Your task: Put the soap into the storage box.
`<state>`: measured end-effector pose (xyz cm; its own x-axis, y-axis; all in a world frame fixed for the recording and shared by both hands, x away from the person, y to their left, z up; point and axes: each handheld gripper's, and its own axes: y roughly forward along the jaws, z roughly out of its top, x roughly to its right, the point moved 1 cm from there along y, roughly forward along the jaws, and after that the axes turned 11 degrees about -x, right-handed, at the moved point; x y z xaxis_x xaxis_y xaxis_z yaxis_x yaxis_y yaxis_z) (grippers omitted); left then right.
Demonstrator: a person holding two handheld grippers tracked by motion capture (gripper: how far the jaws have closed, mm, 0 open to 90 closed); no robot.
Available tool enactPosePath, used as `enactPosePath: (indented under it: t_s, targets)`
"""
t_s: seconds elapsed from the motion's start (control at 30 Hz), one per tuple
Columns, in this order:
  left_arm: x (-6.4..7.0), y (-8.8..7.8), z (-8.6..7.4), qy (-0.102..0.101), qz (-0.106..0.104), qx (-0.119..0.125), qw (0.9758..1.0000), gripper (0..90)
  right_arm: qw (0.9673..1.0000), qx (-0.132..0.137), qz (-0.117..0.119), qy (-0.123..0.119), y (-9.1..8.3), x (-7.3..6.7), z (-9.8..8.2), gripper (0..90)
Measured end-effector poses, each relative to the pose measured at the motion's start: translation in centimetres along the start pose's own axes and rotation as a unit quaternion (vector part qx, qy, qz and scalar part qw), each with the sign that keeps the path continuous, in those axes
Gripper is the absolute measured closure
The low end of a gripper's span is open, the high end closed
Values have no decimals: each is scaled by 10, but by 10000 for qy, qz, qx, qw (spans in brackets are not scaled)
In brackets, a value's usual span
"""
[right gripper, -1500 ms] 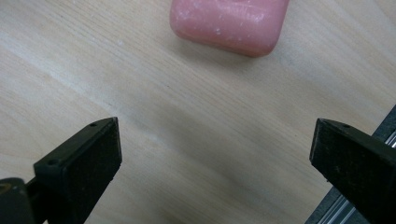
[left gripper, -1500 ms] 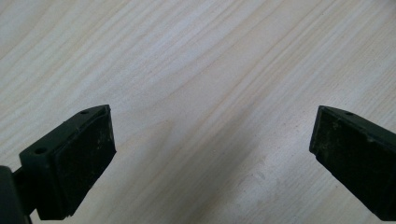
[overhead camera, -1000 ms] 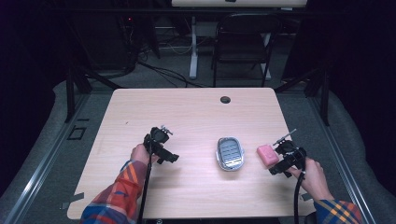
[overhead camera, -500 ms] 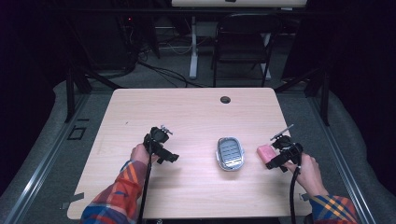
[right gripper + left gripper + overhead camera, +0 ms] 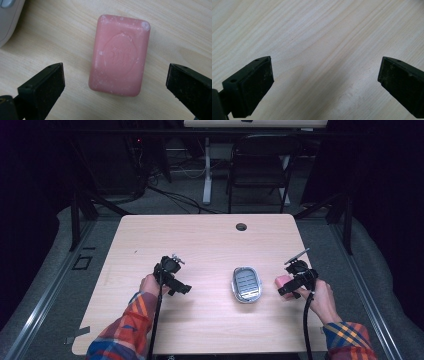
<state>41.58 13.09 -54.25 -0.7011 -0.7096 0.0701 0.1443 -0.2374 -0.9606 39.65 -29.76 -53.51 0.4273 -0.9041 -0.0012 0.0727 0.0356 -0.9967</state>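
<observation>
Here, from above, the pink soap [image 5: 283, 281] is a sliver on the table [image 5: 210, 240], half hidden by the right gripper [image 5: 289, 287], just right of the grey soap dish [image 5: 246, 284]. The right gripper view shows the whole bar lying flat between wide-spread jaws, untouched. The left gripper [image 5: 178, 287], likewise spread, faces bare wood.

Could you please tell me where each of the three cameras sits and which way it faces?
High view: above the person's side, facing forward and down on the table; forearms, hands, left tongs and right tongs show.
Left gripper view: rides the left tongs, facing bare tabletop between open jaws.
Right gripper view: rides the right tongs, facing down on the soap between open jaws, dish at its corner.
Shared: soap and dish also appear in the high view.
</observation>
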Motion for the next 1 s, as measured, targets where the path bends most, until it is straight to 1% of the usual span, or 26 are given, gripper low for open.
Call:
enactPosePath:
  t_s: [0.1, 0.13, 0.17, 0.2, 0.23, 0.27, 0.3, 0.33, 0.4, 0.43, 0.47, 0.5, 0.53, 0.57, 0.6, 0.63, 0.67, 0.73, 0.77, 0.8, 0.83, 0.9, 0.97, 1.0]
  targets:
    - [0, 0, 0, 1, -5, -4, 10000, 1, 9999, -11, 44, 101, 0, 2, 3, 26]
    - [0, 0, 0, 0, -10, -7, 10000, 1, 9998, 40, 40, 181, 2, 1, 4, 64]
    - [0, 0, 0, 1, -13, -7, 10000, 1, 9999, -43, -34, 142, 2, 2, 5, 106]
    - [0, 0, 0, 2, -8, -2, 10000, 1, 9997, 58, -34, 216, 3, 1, 6, 111]
    - [0, 0, 0, -3, -21, -2, 10000, 1, 9999, -3, -24, 158, 2, 2, 7, 93]
    - [0, 0, 0, -7, -28, 4, 10000, 1, 9997, 66, -7, 228, 5, 0, 8, 72]
    - [0, 0, 0, -10, -26, -3, 10000, 1, 9999, -44, -3, 128, 4, 1, 9, 59]
    - [0, 0, 0, -10, -26, -3, 10000, 1, 9999, -74, -8, 100, 4, 1, 10, 53]
    - [0, 0, 0, -2, -25, -8, 10000, 1, 9999, -61, -23, 121, 5, 1, 11, 55]
    - [0, 0, 0, -6, -26, -1, 10000, 1, 9998, 5, 6, 201, 7, -1, 11, 57]
    - [0, 0, 0, -4, -27, -10, 10000, 1, 9999, -98, -27, 140, 6, 0, 12, 69]
    - [0, 0, 0, -6, -41, 7, 10000, 1, 9998, -137, -55, 161, 8, 0, 13, 120]
    - [-1, 0, 0, -3, -50, 20, 10000, 1, 9998, -137, -55, 161, 8, 0, 13, 120]
    - [-1, -1, -1, -5, -54, 37, 10000, 1, 9997, -193, -86, 150, 8, 1, 13, 146]
    - [-1, -1, -1, -5, -47, 34, 10000, 1, 9997, -193, -86, 150, 8, 1, 13, 146]
    - [-1, 0, -1, -3, -62, 19, 10000, 1, 9998, -129, -39, 176, 8, 2, 13, 165]
    - [-1, 0, -1, 5, -61, 19, 10000, 1, 9996, -133, -49, 230, 8, 2, 13, 176]
    - [-1, 0, -1, 0, -67, 17, 10000, 1, 9997, -120, -28, 219, 8, 3, 13, 182]
    - [-1, 0, -1, 0, -78, 16, 10000, 1, 9996, -119, -32, 262, 8, 3, 13, 183]
    - [-1, 0, -1, 3, -85, 19, 10000, 1, 9995, -152, 16, 279, 8, 4, 13, 187]
    - [-1, 0, -1, 3, -84, 21, 10000, 1, 9994, -121, 42, 310, 10, 3, 13, 197]
    - [-1, 0, -1, 2, -93, 29, 10000, 1, 9993, -203, 9, 323, 11, 4, 14, 215]
    - [-1, 0, -1, 2, -77, 30, 10000, 1, 9992, -209, -12, 348, 11, 4, 14, 231]
    - [-1, 0, 0, 1, -86, 30, 10000, 1, 9991, -101, 31, 418, 13, 4, 13, 236]
